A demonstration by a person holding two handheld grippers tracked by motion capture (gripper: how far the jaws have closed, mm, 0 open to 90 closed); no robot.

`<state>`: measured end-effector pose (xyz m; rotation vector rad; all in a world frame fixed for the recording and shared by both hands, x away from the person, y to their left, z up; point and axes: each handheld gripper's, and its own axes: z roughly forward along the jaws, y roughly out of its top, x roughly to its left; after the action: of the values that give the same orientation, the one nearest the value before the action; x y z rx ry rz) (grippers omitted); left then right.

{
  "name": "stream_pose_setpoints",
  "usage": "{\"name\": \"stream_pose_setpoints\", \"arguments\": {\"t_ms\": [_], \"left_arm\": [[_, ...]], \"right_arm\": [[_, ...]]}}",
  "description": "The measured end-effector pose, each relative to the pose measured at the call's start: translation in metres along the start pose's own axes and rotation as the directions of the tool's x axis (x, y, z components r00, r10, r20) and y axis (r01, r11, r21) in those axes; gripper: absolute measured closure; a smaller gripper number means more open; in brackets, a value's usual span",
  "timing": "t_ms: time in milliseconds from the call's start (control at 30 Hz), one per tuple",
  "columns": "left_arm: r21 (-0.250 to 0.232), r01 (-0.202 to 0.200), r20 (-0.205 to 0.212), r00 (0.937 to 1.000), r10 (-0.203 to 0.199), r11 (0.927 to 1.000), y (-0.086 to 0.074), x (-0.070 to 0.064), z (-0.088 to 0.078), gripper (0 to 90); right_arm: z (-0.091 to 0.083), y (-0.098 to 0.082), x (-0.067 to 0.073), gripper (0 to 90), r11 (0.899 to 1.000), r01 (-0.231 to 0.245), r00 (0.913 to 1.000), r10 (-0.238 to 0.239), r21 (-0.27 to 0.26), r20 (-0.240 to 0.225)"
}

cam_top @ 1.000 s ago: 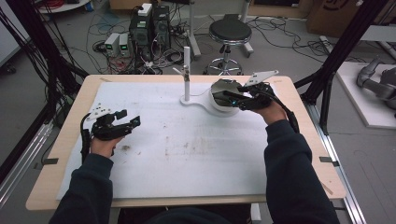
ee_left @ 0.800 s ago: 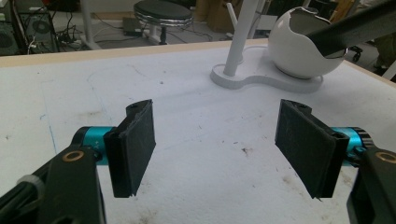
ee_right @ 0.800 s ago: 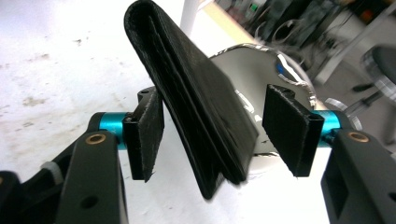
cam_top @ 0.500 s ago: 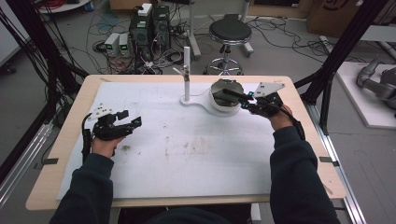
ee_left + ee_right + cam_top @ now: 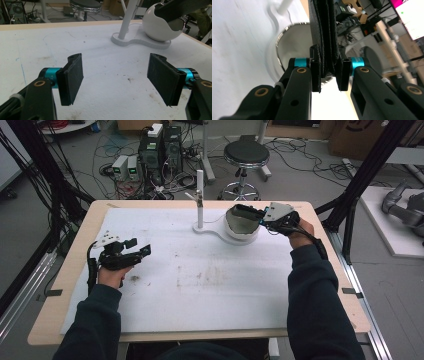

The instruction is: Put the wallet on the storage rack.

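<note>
A white round bowl [image 5: 239, 231] sits on a white base with an upright post [image 5: 199, 200] at the far middle of the table. My right gripper [image 5: 260, 216] is at the bowl's right rim, shut on a flat black folded pouch [image 5: 245, 211] that reaches over the bowl's opening. In the right gripper view the jaws [image 5: 328, 72] clamp the pouch [image 5: 323, 32] edge-on, with the bowl [image 5: 294, 42] behind it. My left gripper [image 5: 137, 251] rests low at the table's left, open, with nothing between its pads [image 5: 72, 77]. Bowl [image 5: 157, 27], post [image 5: 128, 17] and pouch [image 5: 180, 7] lie ahead of it.
A white foam mat [image 5: 210, 285] with dark smudges covers the wooden table [image 5: 70, 270]. Beyond the far edge stand a black stool [image 5: 245, 155], electronics boxes and cables on the floor. Black frame posts [image 5: 365, 175] rise at both sides.
My right gripper has turned and shifted slightly at the bowl's rim, keeping the black pouch in its jaws. The left gripper has stayed put and open.
</note>
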<state>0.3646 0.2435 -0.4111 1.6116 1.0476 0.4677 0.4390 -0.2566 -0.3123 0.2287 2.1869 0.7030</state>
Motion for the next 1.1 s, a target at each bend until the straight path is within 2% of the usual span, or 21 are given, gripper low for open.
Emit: {"name": "stream_pose_setpoints", "arguments": {"t_ms": [67,167,267,367,433,500,567,633,667,700,767,800,867,900,967,1000,1100], "left_arm": [[-0.002,0.002,0.001,1.0,-0.002,1.0,0.0,0.0,0.0,28.8],[-0.003,0.0,0.0,1.0,0.0,1.0,0.0,0.0,-0.001,28.9],[-0.002,0.0,0.002,1.0,0.0,1.0,0.0,-0.001,-0.001,28.8],[-0.001,-0.003,0.002,1.0,0.003,1.0,0.0,-0.001,-0.001,28.9],[-0.002,0.0,0.0,1.0,0.0,1.0,0.0,-0.001,-0.001,28.9],[-0.003,0.002,0.001,1.0,-0.002,1.0,0.001,-0.001,-0.001,28.9],[-0.007,0.002,0.0,1.0,-0.002,1.0,0.001,-0.001,-0.001,29.0],[-0.008,0.002,-0.002,1.0,-0.002,1.0,0.001,-0.001,-0.002,29.0],[-0.007,0.002,-0.003,1.0,-0.002,1.0,0.001,0.0,-0.002,29.0],[-0.004,0.003,-0.003,1.0,-0.003,1.0,0.001,0.0,-0.002,29.0],[-0.003,0.005,-0.002,1.0,-0.005,1.0,0.001,0.0,-0.002,29.0],[-0.002,0.002,-0.001,1.0,-0.002,1.0,0.001,0.0,-0.001,29.0],[-0.001,0.001,0.0,1.0,-0.001,1.0,0.001,-0.001,-0.001,29.3],[-0.003,0.002,0.0,1.0,-0.002,1.0,0.001,-0.001,-0.001,29.3],[-0.006,0.001,-0.001,1.0,-0.001,1.0,0.001,-0.001,-0.002,29.4],[-0.007,0.006,-0.002,1.0,-0.006,1.0,0.001,0.0,-0.002,29.4],[-0.006,0.006,-0.001,1.0,-0.006,1.0,0.001,0.0,-0.002,29.3]], "right_arm": [[0.002,0.001,0.0,78.2,1.0,0.025,0.9995,-0.024,0.006,-0.02],[0.008,0.0,0.006,77.9,0.998,0.063,0.995,-0.062,0.009,-0.078],[0.011,-0.001,0.01,77.4,0.999,0.049,0.9938,-0.048,0.0,-0.1],[0.01,-0.004,0.011,74.3,1.0,-0.005,0.9921,0.005,0.003,-0.125],[0.011,-0.006,0.012,69.4,0.997,-0.067,0.9825,0.07,0.024,-0.173],[0.012,-0.006,0.013,64.1,0.993,-0.113,0.9741,0.117,0.033,-0.194],[0.014,-0.007,0.011,57.0,0.981,-0.187,0.9537,0.194,0.052,-0.23],[0.016,-0.008,0.014,51.5,0.978,-0.197,0.9465,0.209,0.07,-0.246],[0.017,-0.007,0.016,48.1,0.973,-0.215,0.9395,0.228,0.079,-0.256],[0.017,-0.007,0.017,47.3,0.973,-0.217,0.9376,0.23,0.076,-0.261],[0.014,-0.008,0.023,46.7,0.969,-0.245,0.9417,0.241,0.014,-0.235],[0.014,-0.008,0.024,44.7,0.967,-0.253,0.9402,0.247,0.004,-0.235],[0.015,-0.009,0.026,44.6,0.962,-0.271,0.9263,0.267,0.022,-0.266],[0.016,-0.01,0.026,43.5,0.956,-0.294,0.9159,0.286,0.016,-0.282],[0.016,-0.009,0.025,41.4,0.946,-0.325,0.9004,0.311,0.005,-0.304],[0.015,-0.009,0.025,41.0,0.943,-0.332,0.8952,0.315,-0.001,-0.316],[0.015,-0.007,0.025,39.8,0.939,-0.344,0.8874,0.323,-0.006,-0.329]]}}
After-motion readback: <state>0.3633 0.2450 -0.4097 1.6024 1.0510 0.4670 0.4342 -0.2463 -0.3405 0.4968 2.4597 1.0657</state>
